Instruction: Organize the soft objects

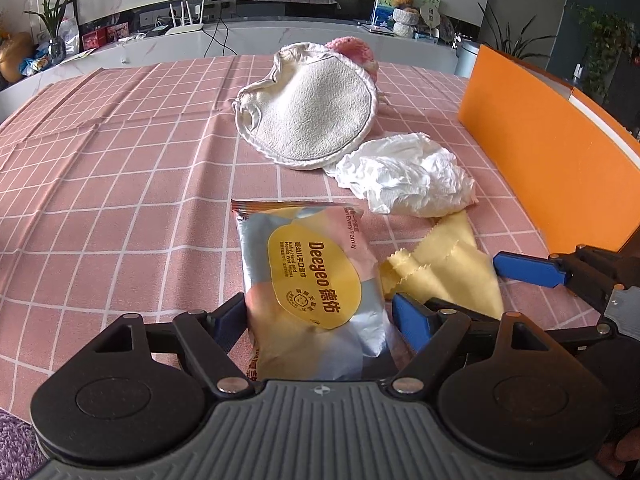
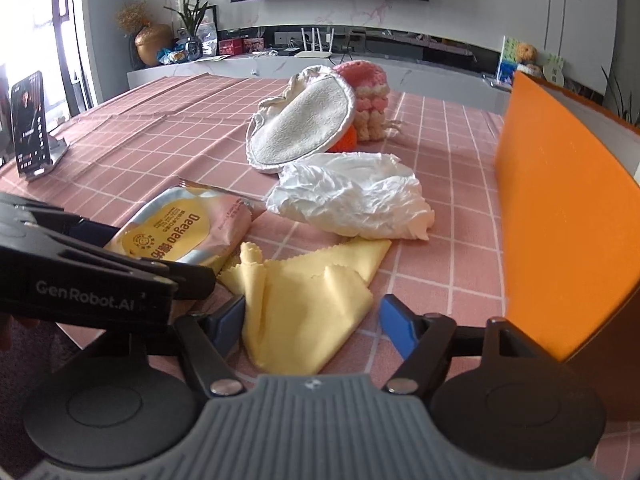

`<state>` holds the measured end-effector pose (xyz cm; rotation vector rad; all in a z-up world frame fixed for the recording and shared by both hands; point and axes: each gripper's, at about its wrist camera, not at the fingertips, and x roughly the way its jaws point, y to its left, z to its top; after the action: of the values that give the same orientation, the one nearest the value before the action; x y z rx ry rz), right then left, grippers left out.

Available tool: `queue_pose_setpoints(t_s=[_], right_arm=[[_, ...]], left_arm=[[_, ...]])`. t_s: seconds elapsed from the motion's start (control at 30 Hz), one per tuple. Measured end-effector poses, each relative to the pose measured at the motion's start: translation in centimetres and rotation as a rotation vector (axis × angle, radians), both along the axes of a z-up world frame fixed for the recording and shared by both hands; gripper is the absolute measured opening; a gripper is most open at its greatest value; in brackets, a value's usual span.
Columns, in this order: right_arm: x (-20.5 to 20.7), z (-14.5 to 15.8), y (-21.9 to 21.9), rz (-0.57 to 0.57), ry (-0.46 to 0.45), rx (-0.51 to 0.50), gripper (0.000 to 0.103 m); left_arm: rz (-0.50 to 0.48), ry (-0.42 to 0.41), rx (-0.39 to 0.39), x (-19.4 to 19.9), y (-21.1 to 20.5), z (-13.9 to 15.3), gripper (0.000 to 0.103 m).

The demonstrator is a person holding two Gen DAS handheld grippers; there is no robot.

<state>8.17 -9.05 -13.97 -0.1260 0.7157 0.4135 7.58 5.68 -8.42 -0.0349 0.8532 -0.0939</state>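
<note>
On pink checked tablecloth (image 1: pixel 120 160): orange box (image 2: pixel 560 220) far right of wipes pack (image 1: pixel 308 280); beyond pack, white mitt (image 1: pixel 316 116), crumpled tissue (image 1: pixel 404 184); just right, yellow cloth (image 2: pixel 304 300). Left gripper (image 1: pixel 320 320) spread astride pack, right gripper (image 2: pixel 312 320) spread astride cloth; pads not pressing.

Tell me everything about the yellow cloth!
The yellow cloth is thin and soft, with zigzag-cut edges. It lies flat on the pink checked tablecloth, rumpled, with corners folded over. One end tucks against the wipes packet; its far tip reaches the crumpled white tissue. It sits between the right gripper's open blue fingers.
</note>
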Motion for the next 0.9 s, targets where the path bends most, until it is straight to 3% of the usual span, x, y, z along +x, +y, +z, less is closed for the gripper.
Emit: queue_pose_setpoints(t_s=[0.17,0.23,0.3,0.6,0.9], right_arm=[[-0.4,0.0,0.3,0.037,-0.033,-0.01,0.049],[-0.3,-0.1,0.4,0.044,-0.044,-0.01,0.036],[-0.5,-0.1,0.5,0.059,-0.055,-0.011,0.011],[-0.3,0.3,0.2,0.047,-0.057,-0.009,0.007],[-1.7,3.6,-0.9,0.039,-0.158,0.009,0.006]], left_arm=[[-0.007,-0.018,0.019,0.2,0.0,-0.1,0.086],[-0.011,-0.025,0.012,0.2,0.1,0.0,0.078],[-0.016,-0.03,0.02,0.2,0.0,0.0,0.075],[-0.003,-0.055,0.004,-0.4,0.2,0.8,0.067],[-0.01,-0.138,-0.043,-1.7,-0.4,4.3,0.067]])
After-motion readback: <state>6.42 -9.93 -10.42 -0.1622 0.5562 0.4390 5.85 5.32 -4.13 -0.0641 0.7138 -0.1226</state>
